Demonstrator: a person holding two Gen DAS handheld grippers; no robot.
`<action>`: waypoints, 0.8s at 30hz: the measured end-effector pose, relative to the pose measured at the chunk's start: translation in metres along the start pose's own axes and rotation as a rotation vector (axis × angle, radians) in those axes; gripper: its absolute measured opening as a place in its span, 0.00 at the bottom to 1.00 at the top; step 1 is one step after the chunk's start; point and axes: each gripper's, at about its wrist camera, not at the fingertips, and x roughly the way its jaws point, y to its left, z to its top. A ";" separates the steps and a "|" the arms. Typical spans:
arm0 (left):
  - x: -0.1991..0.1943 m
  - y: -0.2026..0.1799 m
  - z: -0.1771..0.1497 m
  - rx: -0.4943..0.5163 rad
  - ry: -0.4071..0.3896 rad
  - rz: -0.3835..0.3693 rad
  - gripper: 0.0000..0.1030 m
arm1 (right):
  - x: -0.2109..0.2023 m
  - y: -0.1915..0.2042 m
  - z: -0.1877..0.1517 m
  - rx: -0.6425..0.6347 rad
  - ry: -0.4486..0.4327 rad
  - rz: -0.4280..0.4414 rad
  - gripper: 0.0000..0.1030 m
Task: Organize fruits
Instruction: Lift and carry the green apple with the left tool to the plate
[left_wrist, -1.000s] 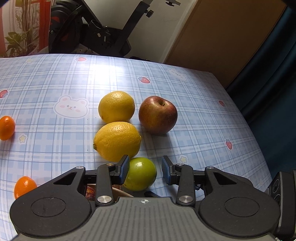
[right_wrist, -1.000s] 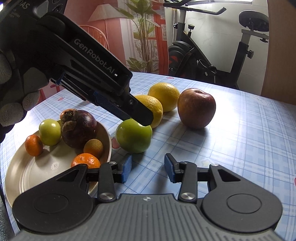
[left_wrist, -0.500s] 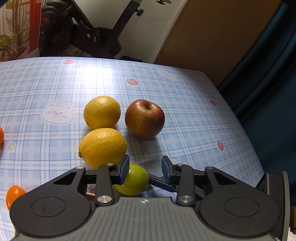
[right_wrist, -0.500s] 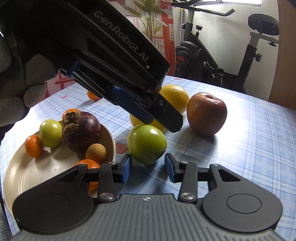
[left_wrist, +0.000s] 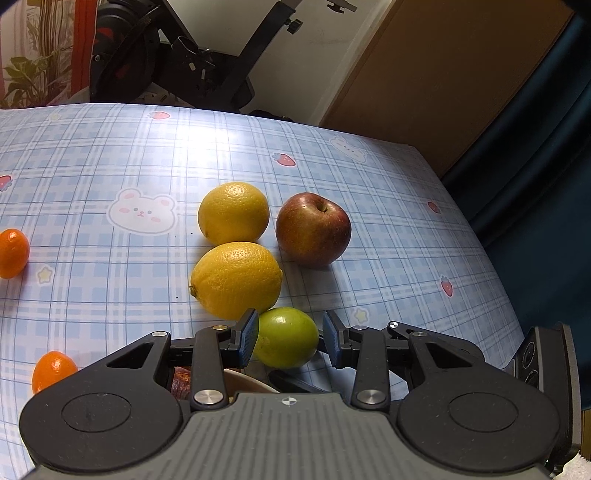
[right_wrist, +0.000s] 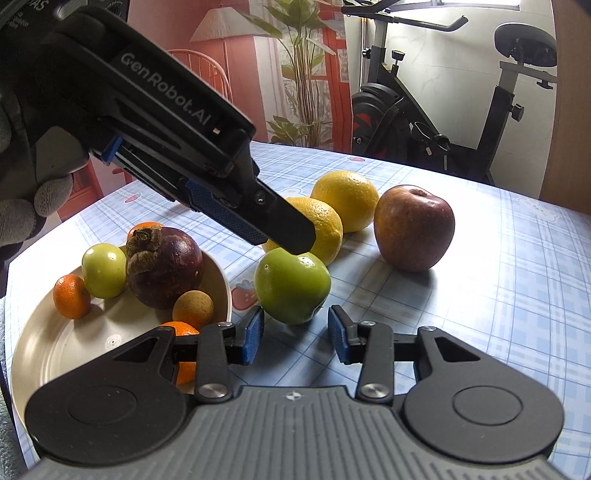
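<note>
1. Behind the worktop (left_wrist: 110, 155), which is covered in a blue plaid cloth printed with bears and strawberries, an exercise bike (right_wrist: 461, 110), a potted plant (right_wrist: 295, 74) and a brown door (left_wrist: 443, 74) are seen.
2. A green fruit (left_wrist: 286, 338) lies on the cloth just ahead of the left gripper (left_wrist: 290, 336), whose fingers (left_wrist: 248, 334) are set narrowly apart, gripping nothing.
3. The right gripper (right_wrist: 296, 334) is likewise narrowly parted and empty, the green fruit just beyond its fingertips.
4. The nearer lemon (left_wrist: 236, 280) is laid with its long axis crosswise to the left fingers, nipple pointing left.
5. A plate (right_wrist: 44, 354) of small fruits is seen left of the right fingers.
</note>
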 end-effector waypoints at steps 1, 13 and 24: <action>0.001 0.000 0.000 -0.002 0.001 0.001 0.38 | 0.000 0.000 0.000 0.000 0.000 0.000 0.41; 0.013 0.007 -0.004 -0.022 0.001 0.005 0.39 | -0.005 0.004 -0.002 -0.003 -0.029 0.000 0.41; 0.011 -0.002 -0.007 0.005 -0.005 0.015 0.41 | -0.008 0.004 -0.002 0.014 -0.031 -0.009 0.40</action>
